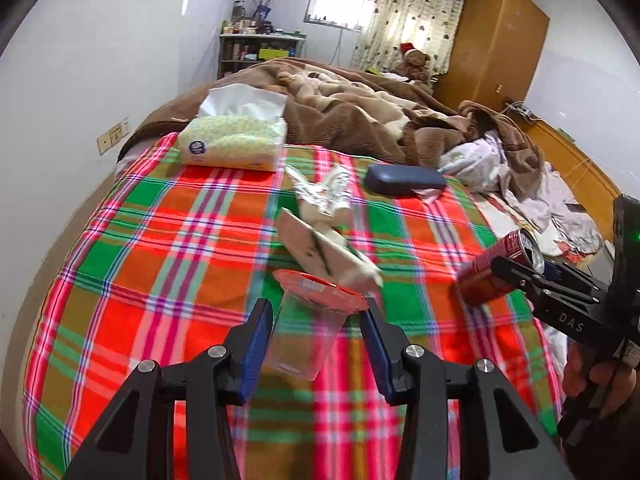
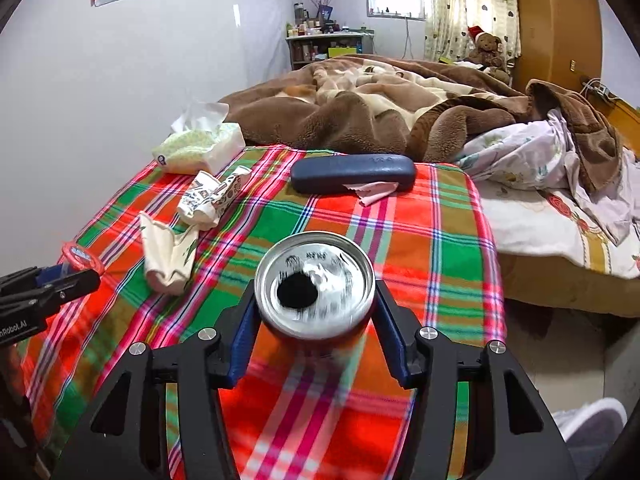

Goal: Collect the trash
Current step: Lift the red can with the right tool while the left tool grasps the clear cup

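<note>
The clear plastic cup (image 1: 306, 332) with its red rim sits clamped between the pads of the left gripper (image 1: 316, 340), and the red drink can (image 2: 316, 286) is squeezed in the right gripper (image 2: 314, 320), both held above the plaid blanket (image 1: 160, 240). By the look of it the pick-up step is done for these two, so the next move calls for carrying them to a bin, which neither view shows. Left on the blanket are two crumpled paper cups (image 2: 212, 198) at about eleven o'clock from the can, with one tissue pack (image 1: 236, 140) and one dark case (image 2: 352, 172) beyond.
</note>
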Demonstrator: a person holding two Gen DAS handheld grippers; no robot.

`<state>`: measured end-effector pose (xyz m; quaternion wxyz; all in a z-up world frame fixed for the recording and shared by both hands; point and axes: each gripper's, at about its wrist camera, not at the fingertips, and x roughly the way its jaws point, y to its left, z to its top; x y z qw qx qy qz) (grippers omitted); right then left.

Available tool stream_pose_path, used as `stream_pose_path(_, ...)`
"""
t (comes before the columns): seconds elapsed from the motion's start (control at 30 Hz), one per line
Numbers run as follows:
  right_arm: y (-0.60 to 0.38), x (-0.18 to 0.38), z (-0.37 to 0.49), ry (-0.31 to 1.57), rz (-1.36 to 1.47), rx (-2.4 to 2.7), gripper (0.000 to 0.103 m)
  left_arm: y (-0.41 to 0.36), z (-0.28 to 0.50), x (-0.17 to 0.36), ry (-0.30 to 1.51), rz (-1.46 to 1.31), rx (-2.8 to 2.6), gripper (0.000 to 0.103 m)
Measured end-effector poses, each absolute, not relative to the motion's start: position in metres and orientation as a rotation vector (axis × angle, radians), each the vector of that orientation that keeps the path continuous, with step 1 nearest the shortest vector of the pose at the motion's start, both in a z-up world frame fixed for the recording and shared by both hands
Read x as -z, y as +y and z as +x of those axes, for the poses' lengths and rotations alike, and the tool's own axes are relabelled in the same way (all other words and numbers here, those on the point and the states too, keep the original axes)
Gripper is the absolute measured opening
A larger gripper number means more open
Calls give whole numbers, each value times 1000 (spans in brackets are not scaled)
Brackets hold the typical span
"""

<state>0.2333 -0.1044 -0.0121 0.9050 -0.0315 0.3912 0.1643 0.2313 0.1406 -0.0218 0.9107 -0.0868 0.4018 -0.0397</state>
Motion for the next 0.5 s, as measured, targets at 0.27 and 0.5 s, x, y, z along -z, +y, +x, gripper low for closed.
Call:
stream_pose_path(0.27,-116,21,216,831,-52,-330,55,125,208,12,817,-179,102,46)
stream_pose_path(0.5,-126,9,196,799,-23,-345,55,104,191,1,804,-152,132,46)
